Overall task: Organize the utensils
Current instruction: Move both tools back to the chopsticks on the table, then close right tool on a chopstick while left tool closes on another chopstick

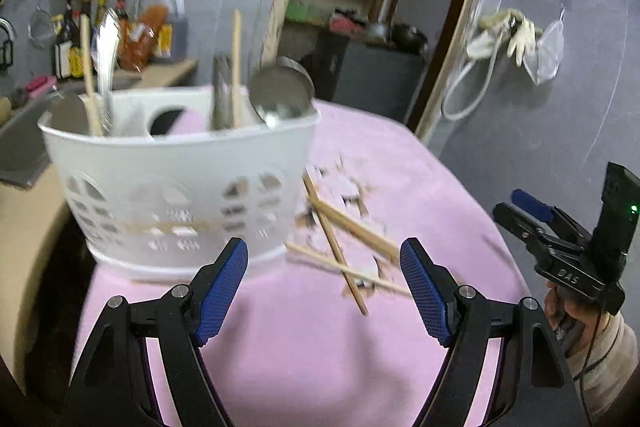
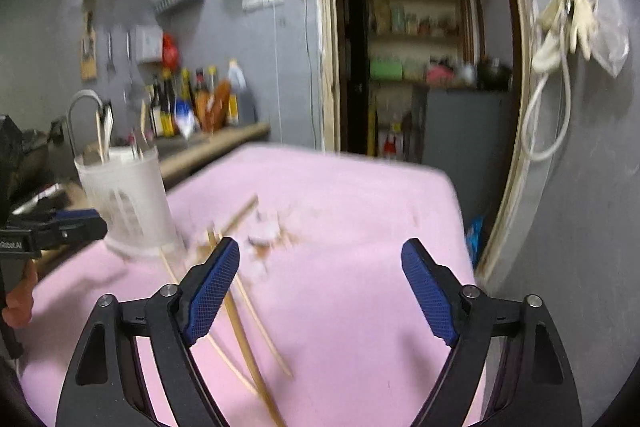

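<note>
Room: grey-walled kitchen, an open doorway [image 2: 420, 47] at the back giving onto shelves; bottles [image 1: 120, 27] stand in a row on a counter at the left wall.
Surface: pink cloth [image 1: 320, 347] covers the table, worn through in a patch [image 1: 344, 187] just beside the basket.
Basket: white plastic utensil basket [image 1: 180, 179] with cut-out sides, standing on the cloth toward its left edge.
In the basket: a metal ladle [image 1: 282, 91] leaning at the right end, a fork [image 1: 107, 67] upright at the left, and single chopsticks [image 1: 237, 67] standing among them.
Loose chopsticks: several wooden chopsticks [image 1: 340, 247] lie crossed on the cloth just right of the basket, over the worn patch.
Left gripper [image 1: 323, 267]: jaws wide apart, nothing between the blue pads, hovering over the cloth near the basket's base and the loose sticks.
Right gripper [image 2: 320, 275]: jaws spread wide and empty; the loose sticks pass under its left finger; whether they touch it cannot be told.
Hand: the person's right hand [image 1: 568, 311] holds that gripper at the table's right side.
</note>
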{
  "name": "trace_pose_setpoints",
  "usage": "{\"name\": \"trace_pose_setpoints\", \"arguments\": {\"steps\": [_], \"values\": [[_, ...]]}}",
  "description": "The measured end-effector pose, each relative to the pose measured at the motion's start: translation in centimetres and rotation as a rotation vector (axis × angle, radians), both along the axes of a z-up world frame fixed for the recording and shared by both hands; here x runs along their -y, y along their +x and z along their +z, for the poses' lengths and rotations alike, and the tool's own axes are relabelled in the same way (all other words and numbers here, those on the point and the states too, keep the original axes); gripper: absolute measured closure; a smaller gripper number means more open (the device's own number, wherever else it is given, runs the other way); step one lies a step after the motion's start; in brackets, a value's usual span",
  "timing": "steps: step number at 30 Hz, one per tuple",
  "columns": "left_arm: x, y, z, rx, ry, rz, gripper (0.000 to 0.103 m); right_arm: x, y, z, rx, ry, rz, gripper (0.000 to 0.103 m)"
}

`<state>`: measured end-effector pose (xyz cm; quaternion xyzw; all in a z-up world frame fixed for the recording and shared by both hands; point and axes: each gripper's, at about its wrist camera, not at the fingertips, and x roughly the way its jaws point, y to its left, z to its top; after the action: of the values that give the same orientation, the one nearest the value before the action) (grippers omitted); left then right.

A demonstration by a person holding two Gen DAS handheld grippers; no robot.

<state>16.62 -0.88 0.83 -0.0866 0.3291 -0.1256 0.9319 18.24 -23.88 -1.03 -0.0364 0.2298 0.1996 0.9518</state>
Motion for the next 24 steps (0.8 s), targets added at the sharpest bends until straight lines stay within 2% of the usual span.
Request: {"name": "trace_pose_setpoints", "arguments": {"steps": [5,7,8,12,17,20,24], "values": [[1.4,1.2,-0.9,-0.073,0.017,-0.039,0.033,0.0,1.4,-2.2,-0.141,-0.043,0.053,0.052],[1.9,1.6,-1.3,-0.099,0.028,-0.068,0.039,-0.1,1.8,-2.7,-0.18,-0.043,0.078,0.057],[2.2,1.8,-1.6,-0.116,0.034,-0.086,0.046,-0.2,2.0,-2.9,-0.197,-0.045,0.092,0.06],[3.0,2.6,-2.8,-0.181,0.053,-0.123,0.064,-1.0,2.3,-3.7,-0.25,-0.073,0.145,0.068],[3.4,3.8,-3.8,-0.245,0.077,-0.139,0.072,-2.4,2.7,-4.2,-0.301,-0.118,0.201,0.074],[4.0,4.5,-3.9,-0.255,0.11,-0.136,0.077,-3.1,2.9,-4.8,-0.335,-0.147,0.227,0.076],[4.7,4.9,-4.2,-0.256,0.149,-0.13,0.087,-4.1,3.0,-5.6,-0.365,-0.2,0.248,0.078]]}}
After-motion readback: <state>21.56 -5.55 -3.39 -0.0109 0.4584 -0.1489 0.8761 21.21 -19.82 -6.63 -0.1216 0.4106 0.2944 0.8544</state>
